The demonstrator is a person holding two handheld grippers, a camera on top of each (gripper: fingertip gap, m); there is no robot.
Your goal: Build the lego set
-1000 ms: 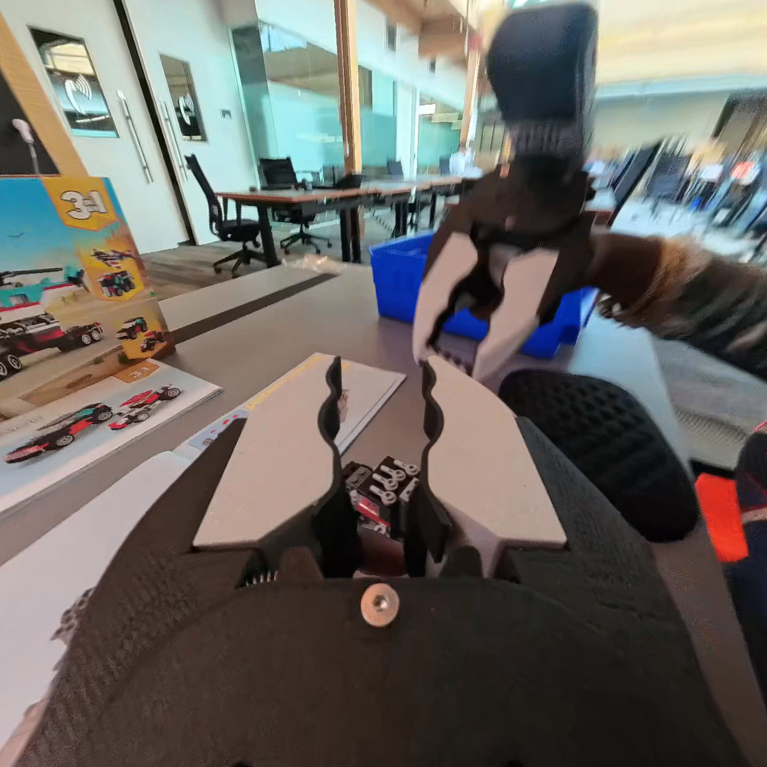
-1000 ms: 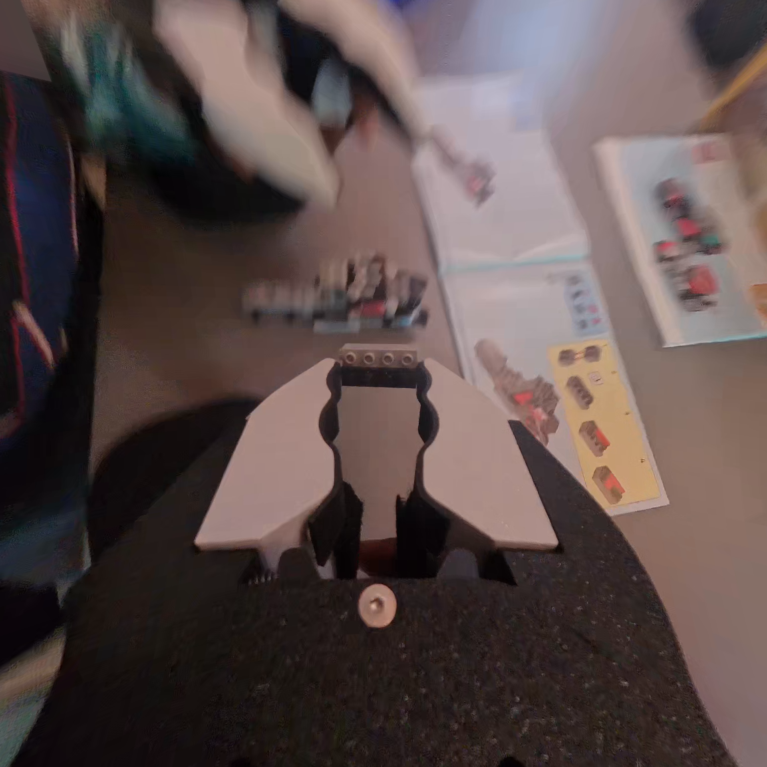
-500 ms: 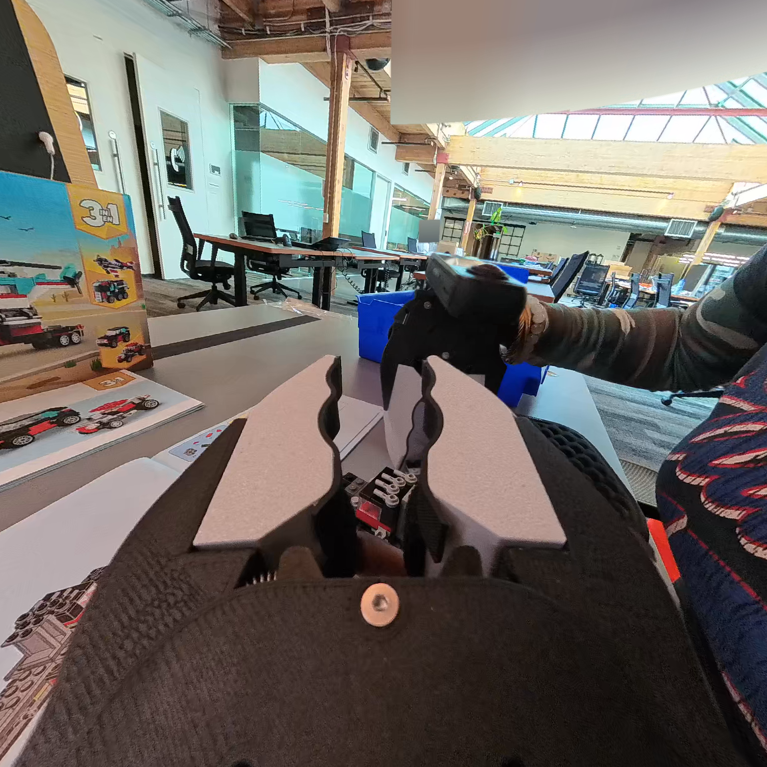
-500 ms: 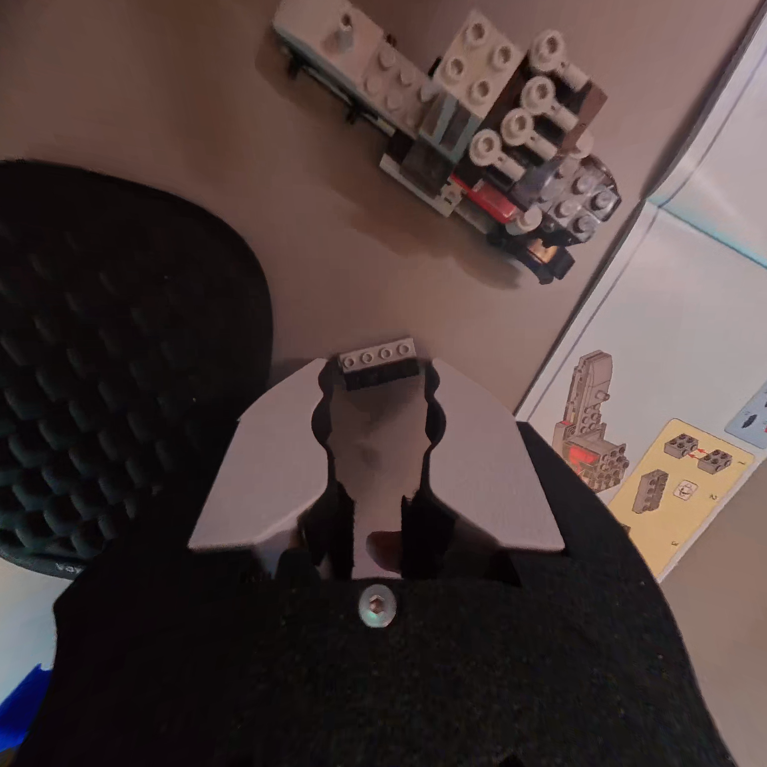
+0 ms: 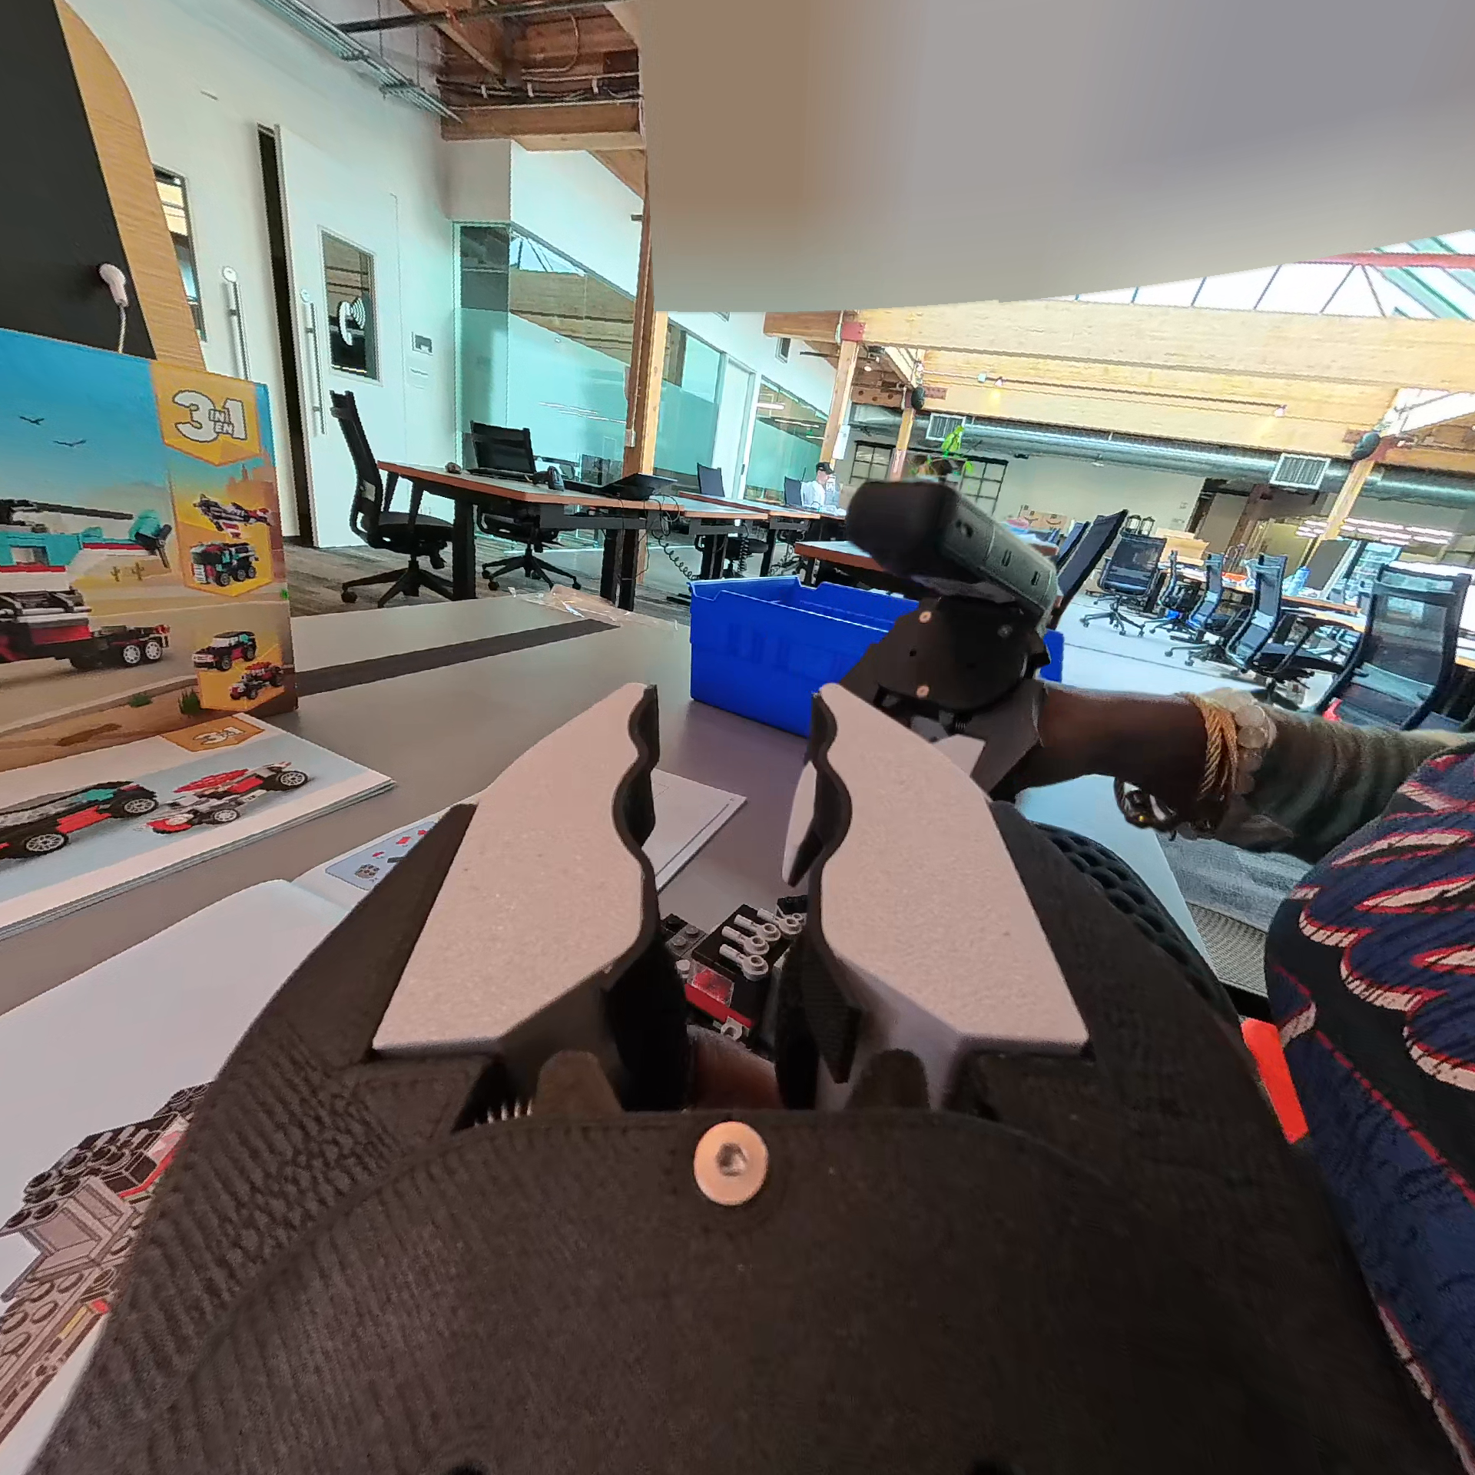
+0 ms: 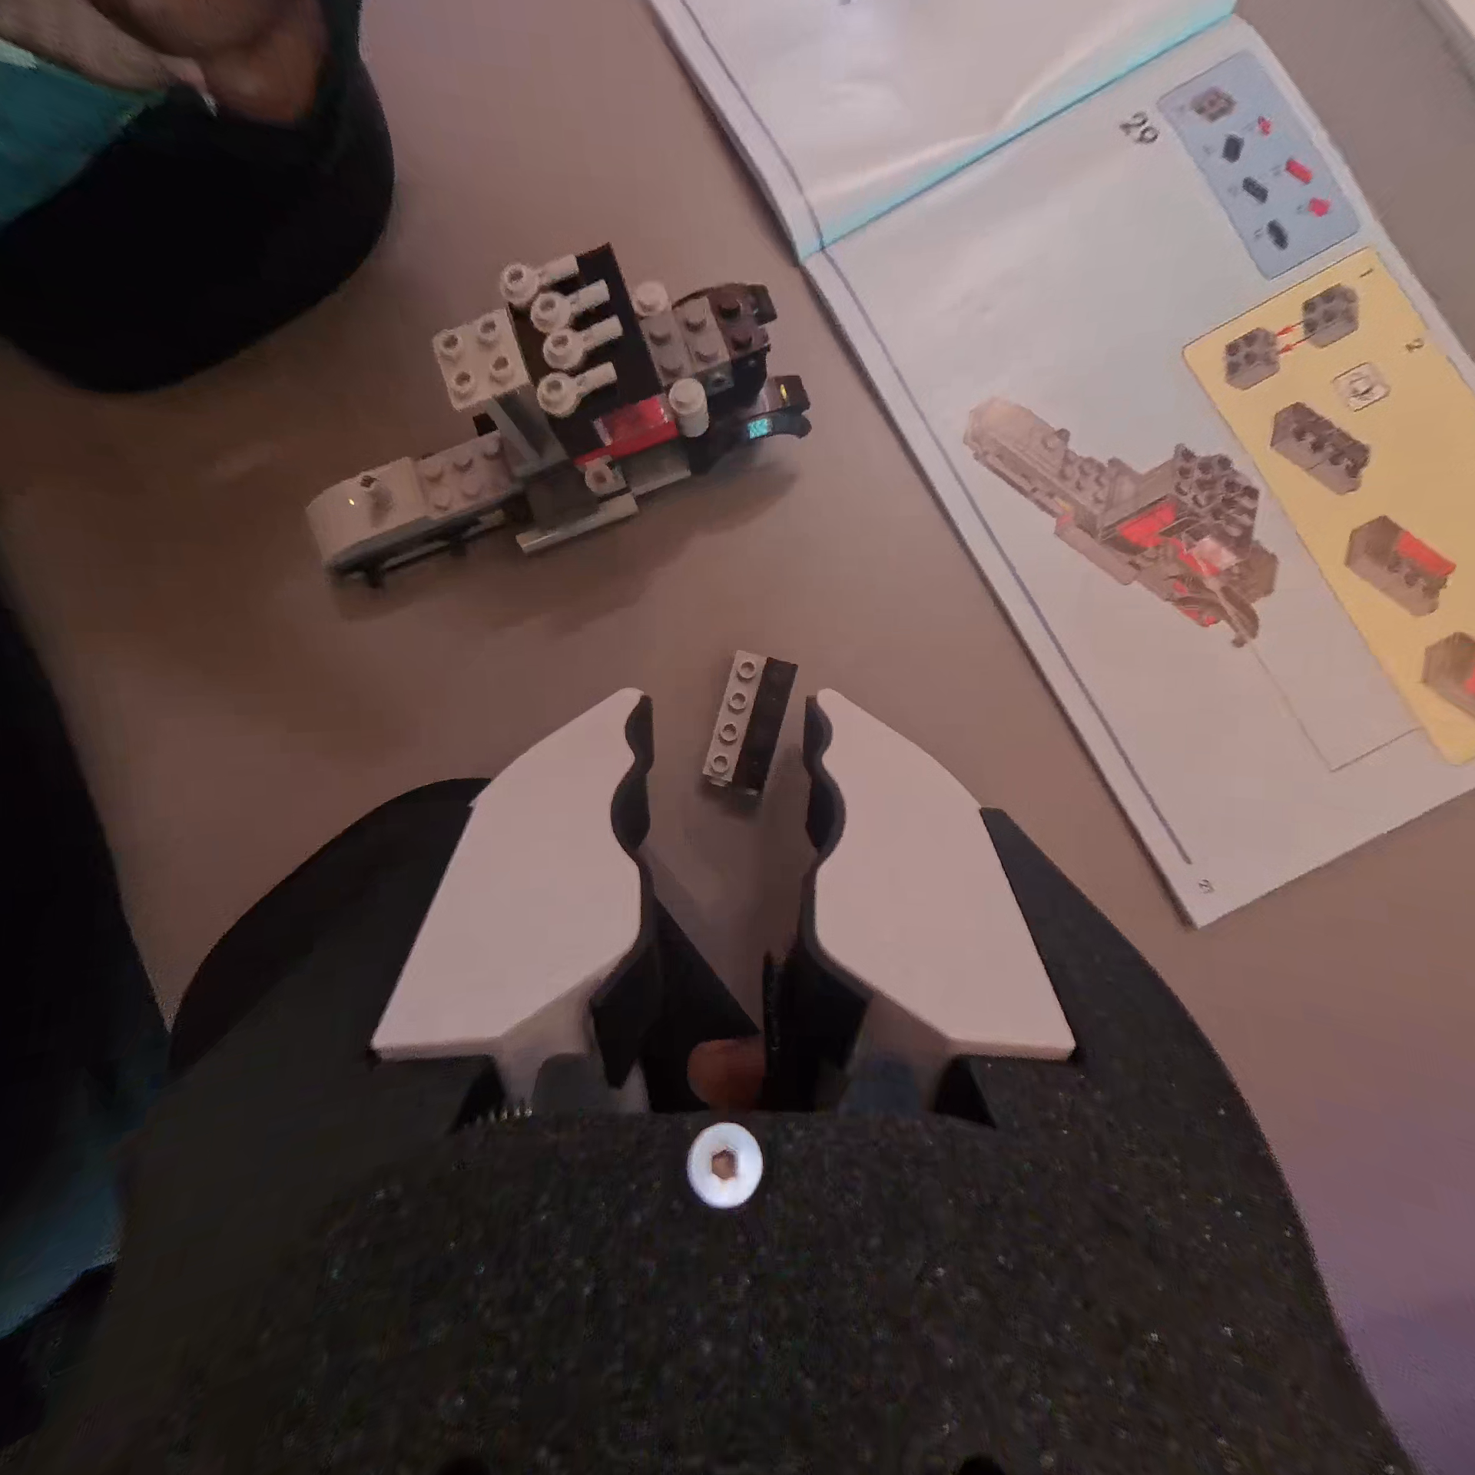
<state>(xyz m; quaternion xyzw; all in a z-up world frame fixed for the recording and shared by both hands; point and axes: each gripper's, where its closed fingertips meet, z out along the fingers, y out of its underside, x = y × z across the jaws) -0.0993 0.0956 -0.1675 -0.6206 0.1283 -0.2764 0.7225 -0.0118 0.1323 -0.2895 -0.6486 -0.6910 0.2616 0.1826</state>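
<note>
A part-built lego model (image 6: 575, 415), grey, black and red, stands on the brown table (image 6: 239, 678). My right gripper (image 6: 728, 706) is open just in front of it. A small grey and black brick (image 6: 750, 722) lies loose on the table between its fingertips, closer to the right finger. My left gripper (image 5: 733, 706) is open and empty. The model (image 5: 734, 958) shows low between its fingers, behind the tips. The right gripper's black body (image 5: 958, 662), held by a hand, shows beyond my left gripper's right finger.
An open instruction booklet (image 6: 1038, 415) lies right of the model. In the left wrist view a lego box (image 5: 136, 543) stands at the left with a second booklet (image 5: 160, 806) before it. A blue bin (image 5: 766, 646) stands behind. A black mesh object (image 5: 1117, 894) is at the right. Across from one pair of fingers to the other is roughly 15 cm.
My right gripper has opened and let go of the grey and black brick, which now lies on the table between its fingers. The left gripper has hardly moved.
</note>
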